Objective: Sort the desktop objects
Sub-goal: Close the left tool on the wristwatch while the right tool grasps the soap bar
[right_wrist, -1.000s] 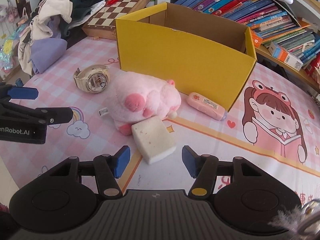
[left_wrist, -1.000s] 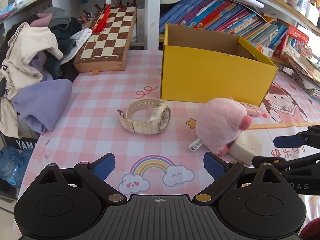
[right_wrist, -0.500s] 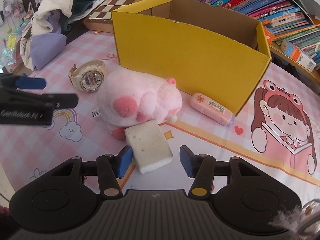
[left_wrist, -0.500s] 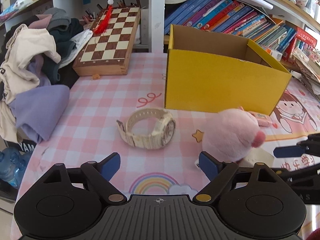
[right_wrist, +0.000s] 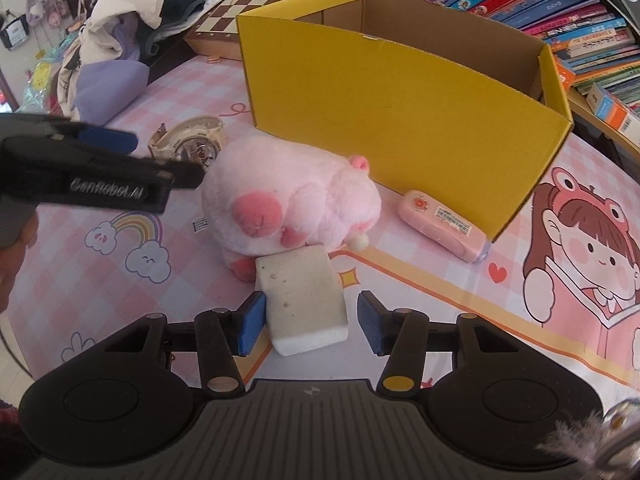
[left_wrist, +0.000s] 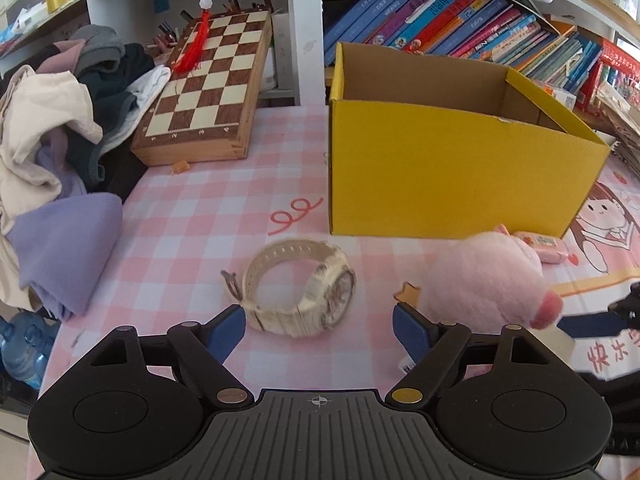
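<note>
Right wrist view: "GenRobot.AI" lettering along the left gripper (right_wrist: 120, 148).

Box (right_wrist: 384, 100): yellow outside, brown inside. Plush toy (right_wrist: 292, 196): pink. Watch (left_wrist: 300, 292): cream. Sponge (right_wrist: 304, 300): off-white. Surface (left_wrist: 200, 220): pink-white check. Chessboard (left_wrist: 208, 84): brown-cream squares.

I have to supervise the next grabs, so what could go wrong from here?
1. The white sponge block lies against the pink plush; the right gripper, jaws around it with a gap on one side, may drag the plush.
2. The left gripper is closing near the watch, which lies ahead of its fingertips; it may only nudge it.
</note>
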